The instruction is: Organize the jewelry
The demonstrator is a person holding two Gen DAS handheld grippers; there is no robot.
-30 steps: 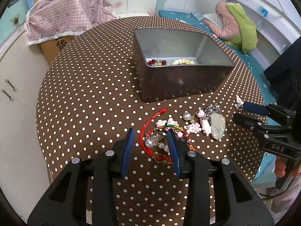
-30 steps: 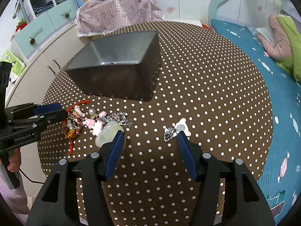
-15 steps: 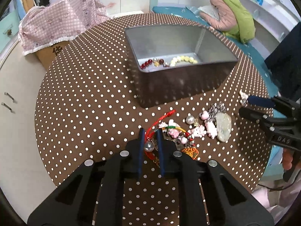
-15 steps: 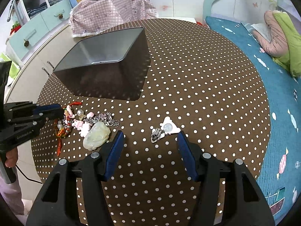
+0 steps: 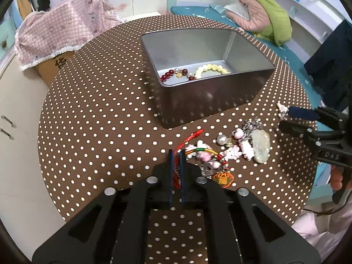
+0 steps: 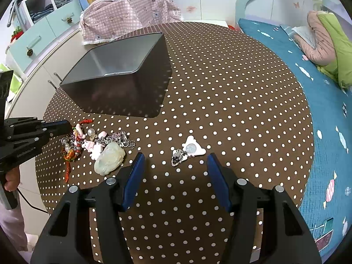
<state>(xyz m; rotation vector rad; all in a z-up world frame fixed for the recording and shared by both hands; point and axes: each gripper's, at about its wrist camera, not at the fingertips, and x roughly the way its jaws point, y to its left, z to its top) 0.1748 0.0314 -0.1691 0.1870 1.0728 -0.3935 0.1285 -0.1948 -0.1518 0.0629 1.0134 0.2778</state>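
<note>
while the left gripper (image 5: 176, 154) sits low in the centre of its view with its jaws pinched together on the red cord bracelet (image 5: 191, 135), the rest of the jewelry pile (image 5: 233, 149) trails right of its tips on the dotted tablecloth (image 5: 99, 114). the metal tin (image 5: 206, 103) above holds two bead bracelets (image 5: 193, 73). the right gripper (image 6: 176, 169) stands wide apart, the white bear charm (image 6: 191, 148) just beyond its tips at centre frame.

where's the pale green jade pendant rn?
The jade pendant lies on the polka-dot table, at the right end of the jewelry pile in the left wrist view, in front of the metal tin and just left of the right gripper.
</note>
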